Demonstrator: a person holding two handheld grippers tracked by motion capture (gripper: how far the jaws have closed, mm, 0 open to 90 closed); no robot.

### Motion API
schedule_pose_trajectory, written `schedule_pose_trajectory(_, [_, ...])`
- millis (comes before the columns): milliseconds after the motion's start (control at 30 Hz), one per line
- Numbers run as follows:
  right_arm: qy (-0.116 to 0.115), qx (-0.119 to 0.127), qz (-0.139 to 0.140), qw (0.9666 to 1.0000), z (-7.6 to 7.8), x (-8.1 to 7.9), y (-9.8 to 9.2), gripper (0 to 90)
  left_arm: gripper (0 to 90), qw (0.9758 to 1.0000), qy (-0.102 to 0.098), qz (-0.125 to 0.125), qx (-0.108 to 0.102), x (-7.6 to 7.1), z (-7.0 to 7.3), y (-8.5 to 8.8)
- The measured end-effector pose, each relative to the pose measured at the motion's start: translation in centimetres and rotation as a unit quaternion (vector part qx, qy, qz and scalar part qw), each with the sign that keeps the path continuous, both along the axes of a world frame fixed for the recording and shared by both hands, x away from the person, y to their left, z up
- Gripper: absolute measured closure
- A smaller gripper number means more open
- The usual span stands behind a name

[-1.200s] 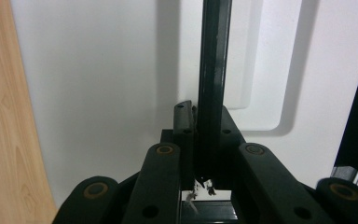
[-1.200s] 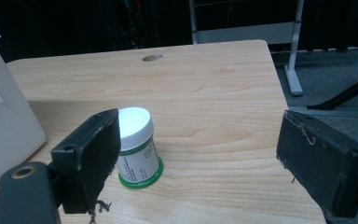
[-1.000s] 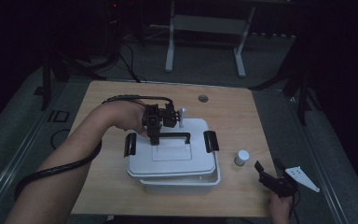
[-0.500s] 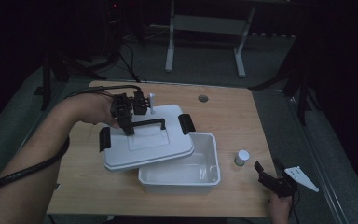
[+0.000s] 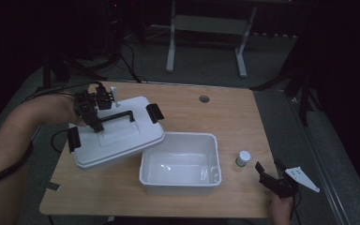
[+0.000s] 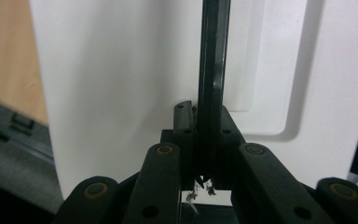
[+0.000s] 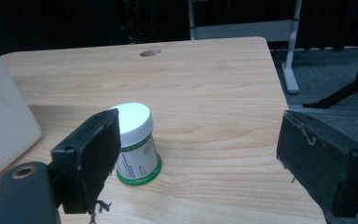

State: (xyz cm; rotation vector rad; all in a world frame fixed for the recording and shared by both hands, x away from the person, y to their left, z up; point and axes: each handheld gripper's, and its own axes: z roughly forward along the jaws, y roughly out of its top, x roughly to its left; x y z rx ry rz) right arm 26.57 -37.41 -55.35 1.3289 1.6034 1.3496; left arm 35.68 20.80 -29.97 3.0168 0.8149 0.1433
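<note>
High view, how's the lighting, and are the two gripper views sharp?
High view: dim, dark room behind, only the table and white lid lit. Left gripper view: bright, the lid handle slightly soft up close. Right gripper view: the small jar sharp, near jaws blurred.

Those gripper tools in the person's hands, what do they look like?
Both are black. The left gripper has linked bars with brass-coloured rivets and trails a black cable. The right gripper has two flat jaws with frayed dark pads and carries a pale three-cornered plate. The forearms are bare.
</note>
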Motion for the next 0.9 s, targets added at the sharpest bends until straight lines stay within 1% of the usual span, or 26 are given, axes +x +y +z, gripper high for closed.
schedule_pose_trajectory(67, [0.001,0.0,0.0,1.0,0.0,0.0,0.0,13.3,83.6,0.9998,-0.005,0.019,-0.002,0.1,-0.1,1.1])
schedule_pose_trajectory(133, [0.001,-0.002,0.0,1.0,0.0,0.0,0.1,13.3,83.6,0.9995,-0.002,0.031,-0.005,0.0,-0.1,2.0])
schedule_pose_trajectory(233, [0.002,-0.003,0.0,1.0,0.0,0.0,0.1,13.3,83.6,0.9989,0.002,0.047,-0.006,-0.1,-0.4,3.2])
schedule_pose_trajectory(300, [0.001,-0.004,0.0,1.0,0.0,0.1,0.1,13.3,83.6,0.9986,0.001,0.053,-0.003,-0.1,-0.7,3.9])
schedule_pose_trajectory(400, [0.002,-0.004,0.0,1.0,0.0,0.1,0.1,13.4,83.6,0.9978,0.006,0.067,-0.001,-0.2,-1.3,5.0])
schedule_pose_trajectory(433, [0.001,-0.004,0.0,1.0,0.0,0.0,0.1,13.3,83.6,0.9972,0.011,0.074,-0.003,-0.3,-1.6,5.3])
schedule_pose_trajectory(467, [0.002,-0.005,0.0,1.0,0.0,0.0,0.1,13.3,83.6,0.9972,0.013,0.074,0.001,-0.3,-1.9,5.5])
schedule_pose_trajectory(500, [0.002,-0.006,0.0,1.0,0.0,0.1,0.1,13.3,83.6,0.9967,0.012,0.081,0.002,-0.3,-2.2,5.8])
schedule_pose_trajectory(533, [0.002,-0.006,0.0,1.0,0.0,0.0,0.2,13.3,83.6,0.9962,0.02,0.085,0.0,-0.3,-2.5,6.1])
schedule_pose_trajectory(600, [0.003,-0.006,0.001,1.0,0.0,0.1,0.2,13.3,83.5,0.9956,0.022,0.091,0.002,-0.4,-3.3,6.5])
schedule_pose_trajectory(633, [0.003,-0.005,0.001,1.0,0.0,0.0,0.2,13.3,83.6,0.9954,0.029,0.092,0.003,-0.4,-3.7,6.7])
schedule_pose_trajectory(767, [0.002,-0.006,0.001,1.0,0.0,0.1,0.2,13.3,83.6,0.9945,0.032,0.1,-0.001,-0.4,-5.1,7.5])
schedule_pose_trajectory(833, [0.003,-0.008,0.001,1.0,0.0,0.1,0.2,13.3,83.6,0.9938,0.041,0.103,-0.008,-0.3,-5.8,7.9])
schedule_pose_trajectory(900, [0.003,-0.011,0.003,0.9999,0.0,0.1,0.3,13.3,83.6,0.9931,0.042,0.109,-0.01,-0.3,-6.7,8.2])
